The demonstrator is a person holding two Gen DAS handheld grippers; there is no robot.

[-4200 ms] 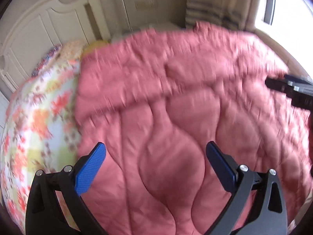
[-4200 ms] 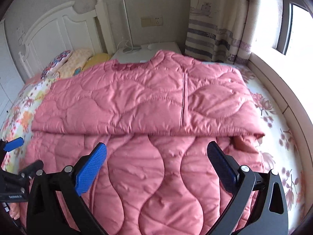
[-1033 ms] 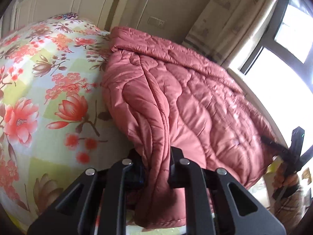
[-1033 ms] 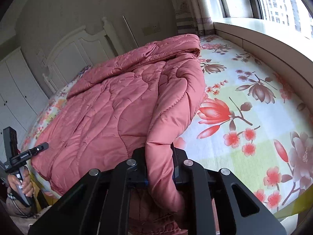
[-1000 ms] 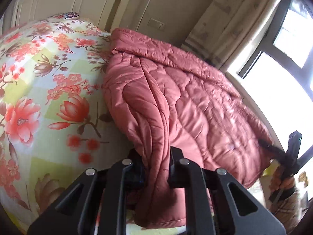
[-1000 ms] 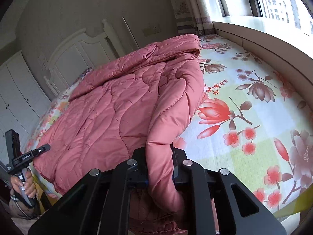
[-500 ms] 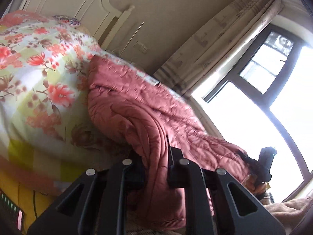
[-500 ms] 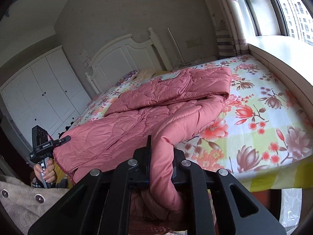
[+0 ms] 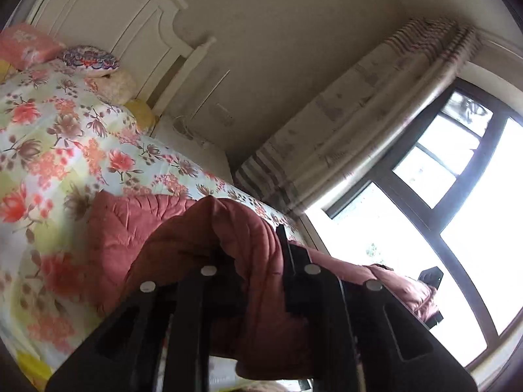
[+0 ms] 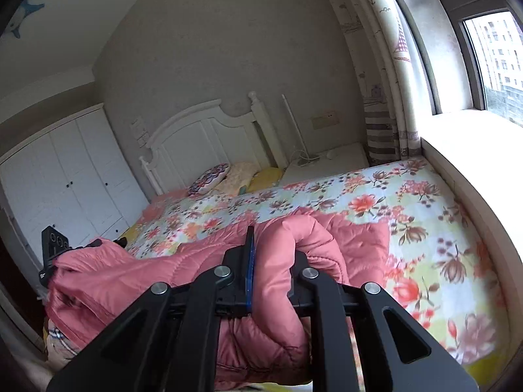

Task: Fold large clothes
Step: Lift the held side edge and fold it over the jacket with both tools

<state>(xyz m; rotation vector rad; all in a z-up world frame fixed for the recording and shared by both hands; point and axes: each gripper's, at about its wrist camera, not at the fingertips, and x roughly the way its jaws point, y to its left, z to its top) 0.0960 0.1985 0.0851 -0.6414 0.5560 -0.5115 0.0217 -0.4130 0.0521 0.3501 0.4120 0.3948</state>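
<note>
We have the pink quilted coat (image 10: 140, 281) pinched at both ends and lifted, its far part lying on the bed (image 10: 434, 215) near the foot edge. Our left hand-held gripper (image 9: 250, 261) is clamped on a thick bunch of coat, the fabric bulging up between its closed fingers. Our right hand-held gripper (image 10: 271, 261) is likewise clamped on a rolled fold of coat; a blue pad (image 10: 250, 274) shows against the cloth. In the right view the left gripper sits at the coat's far end. Pillows (image 10: 212, 173) lie by the headboard (image 10: 202, 137). We can read no writing or labels anywhere.
</note>
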